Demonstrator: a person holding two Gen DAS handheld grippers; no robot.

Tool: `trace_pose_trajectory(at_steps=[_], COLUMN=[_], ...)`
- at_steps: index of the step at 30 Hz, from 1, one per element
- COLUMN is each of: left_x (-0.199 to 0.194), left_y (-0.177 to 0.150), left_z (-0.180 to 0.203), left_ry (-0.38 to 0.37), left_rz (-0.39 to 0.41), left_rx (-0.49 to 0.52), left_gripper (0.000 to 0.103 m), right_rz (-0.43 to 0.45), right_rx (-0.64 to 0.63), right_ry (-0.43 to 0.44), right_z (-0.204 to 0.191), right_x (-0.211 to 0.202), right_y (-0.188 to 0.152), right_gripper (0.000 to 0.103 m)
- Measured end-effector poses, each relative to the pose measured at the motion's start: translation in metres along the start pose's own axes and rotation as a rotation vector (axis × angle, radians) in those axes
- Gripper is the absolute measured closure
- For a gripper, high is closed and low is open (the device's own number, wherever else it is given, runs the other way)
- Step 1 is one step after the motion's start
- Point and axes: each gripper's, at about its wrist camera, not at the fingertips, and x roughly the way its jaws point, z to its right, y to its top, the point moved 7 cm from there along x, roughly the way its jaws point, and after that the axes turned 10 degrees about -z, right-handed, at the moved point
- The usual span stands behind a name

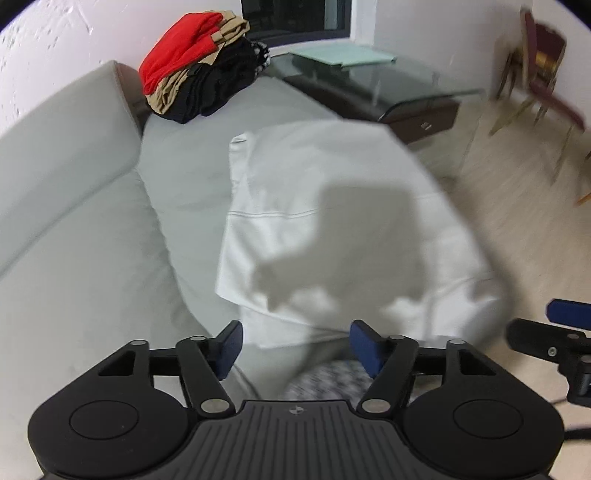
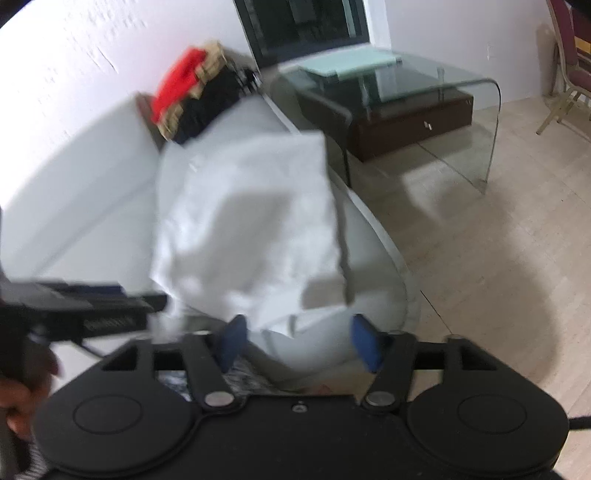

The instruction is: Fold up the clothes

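Grey sofa (image 1: 74,206) fills my left view, its near end cut off. One white garment (image 1: 332,221) lies folded along the seat's front edge, blurred in my right view. One stack of folded clothes (image 1: 199,66) sits at the far end. Left gripper (image 1: 295,345) and right gripper (image 2: 299,341) both gape empty.

A pale grey sofa (image 1: 66,192) is standing against a white wall (image 1: 55,40). At its far end a curved glass table (image 2: 461,110) is covering a dark brown drawer unit (image 2: 406,122), under a dark window (image 2: 303,26). A maroon chair (image 1: 543,74) is sitting far right on light flooring (image 2: 498,258).
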Motion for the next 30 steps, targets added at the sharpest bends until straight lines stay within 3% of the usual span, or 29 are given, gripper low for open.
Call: trace_pose_trajectory(at_steps=[9,16,24,30], left_x=[-0.067,-0.1,-0.099,-0.104], left_y=[-0.013,-0.02,-0.025,-0.023], left_z=[0.008,0.01,0.022,0.023], left_ry=[-0.073,-0.072,-0.077,-0.029], left_rz=[0.045,0.062,0.027,0.091], left_rx=[-0.041,-0.028,0.026,0.033], left_gripper=[0.005,0.0,0.0,0.001], right_rz=[0.025,0.017,0.006,0.017], right_rx=[-0.045,-0.115,-0.13,-0.115], right_ry=[-0.006,-0.066,-0.1,-0.105], right_z=[-0.039,-0.061,-0.067,-0.065], right_x=[-0.079,-0.117,-0.126,-0.124], right_y=[0.011,0.01,0.004,0.005], right_gripper=[0.0,0.0,0.0,0.0])
